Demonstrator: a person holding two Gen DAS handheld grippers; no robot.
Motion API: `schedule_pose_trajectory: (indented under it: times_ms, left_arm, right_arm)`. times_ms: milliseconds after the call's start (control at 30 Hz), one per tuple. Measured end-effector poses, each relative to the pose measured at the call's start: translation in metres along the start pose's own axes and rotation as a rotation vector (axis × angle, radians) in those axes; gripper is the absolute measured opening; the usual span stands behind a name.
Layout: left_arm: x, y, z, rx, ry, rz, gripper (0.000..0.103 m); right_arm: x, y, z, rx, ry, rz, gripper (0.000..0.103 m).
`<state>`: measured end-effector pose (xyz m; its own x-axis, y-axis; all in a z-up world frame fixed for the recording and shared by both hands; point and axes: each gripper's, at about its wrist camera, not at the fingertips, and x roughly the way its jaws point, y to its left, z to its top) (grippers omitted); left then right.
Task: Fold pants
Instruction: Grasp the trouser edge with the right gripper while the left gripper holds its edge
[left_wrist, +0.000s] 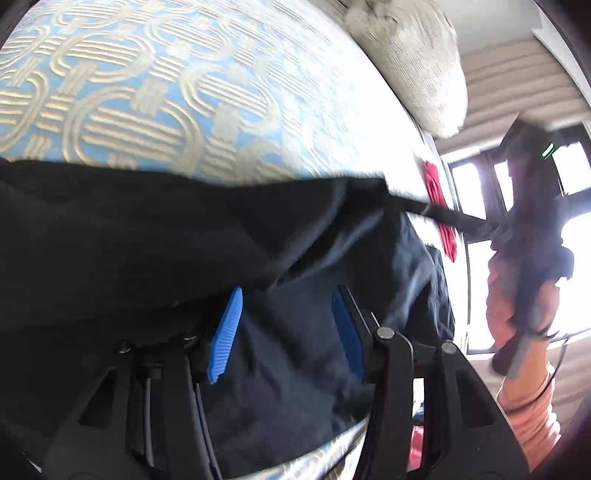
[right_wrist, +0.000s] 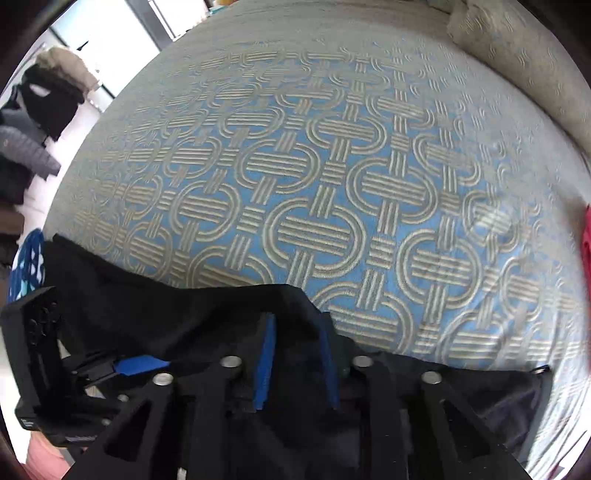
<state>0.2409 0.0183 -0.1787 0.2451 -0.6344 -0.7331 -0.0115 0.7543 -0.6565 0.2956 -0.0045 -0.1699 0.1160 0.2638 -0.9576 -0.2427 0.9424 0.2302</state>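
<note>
Holding dark navy fabric pants (left_wrist: 155, 236) over the bed with the blue-and-beige interlocking-loop cover (left_wrist: 147, 81). My left gripper (left_wrist: 286, 332): blue pads apart, cloth draped between them, grip unclear. My right gripper (right_wrist: 295, 358): pads nearly together, clamped on a raised fold of the pants. Red cloth (left_wrist: 437, 195) lies at the bed's edge; beige pillow (left_wrist: 413, 55) beyond.

Patterned bed (right_wrist: 332, 184): black pants (right_wrist: 155, 314), pillow (right_wrist: 524, 55), red cloth (left_wrist: 437, 199).
</note>
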Motion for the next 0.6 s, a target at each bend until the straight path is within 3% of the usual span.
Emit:
schedule_pose_trajectory:
  times_ms: [100,133,167,200,267,300,400,467,533,600]
  left_arm:
    - [0.001,0.007,0.012,-0.054,-0.012,-0.01,0.052]
    - [0.002,0.005,0.013,-0.06,-0.016,-0.001,0.052]
    - [0.001,0.003,0.014,-0.054,-0.022,0.013,0.052]
    - [0.0,0.001,0.014,-0.049,-0.027,0.028,0.052]
    - [-0.002,-0.002,0.012,-0.043,-0.031,0.052,0.052]
    - [-0.004,-0.002,0.012,-0.041,-0.029,0.053,0.052]
    - [-0.01,-0.006,0.013,-0.03,-0.03,0.034,0.053]
    - [-0.008,-0.019,0.015,-0.015,-0.032,-0.012,0.053]
    - [0.0,-0.037,0.016,0.01,-0.023,-0.046,0.053]
    - [0.011,-0.057,0.019,0.042,-0.016,-0.042,0.053]
  right_arm:
    - [0.043,-0.009,0.013,0.031,0.034,-0.127,0.036]
    - [0.049,-0.016,0.018,0.081,0.002,-0.103,0.035]
    - [0.041,-0.024,0.027,0.149,-0.089,-0.117,0.018]
    - [0.033,-0.03,0.033,0.177,-0.16,-0.186,0.011]
    - [0.01,-0.045,0.039,0.218,-0.27,-0.296,0.011]
    - [0.002,-0.053,0.038,0.235,-0.26,-0.254,0.014]
    - [-0.023,-0.065,0.011,0.191,-0.152,0.019,0.015]
    - [-0.037,-0.066,-0.029,0.14,-0.141,0.083,0.018]
    - [-0.031,-0.076,-0.065,0.17,-0.097,0.152,0.023]
    - [-0.005,-0.103,-0.109,0.295,-0.02,0.121,0.022]
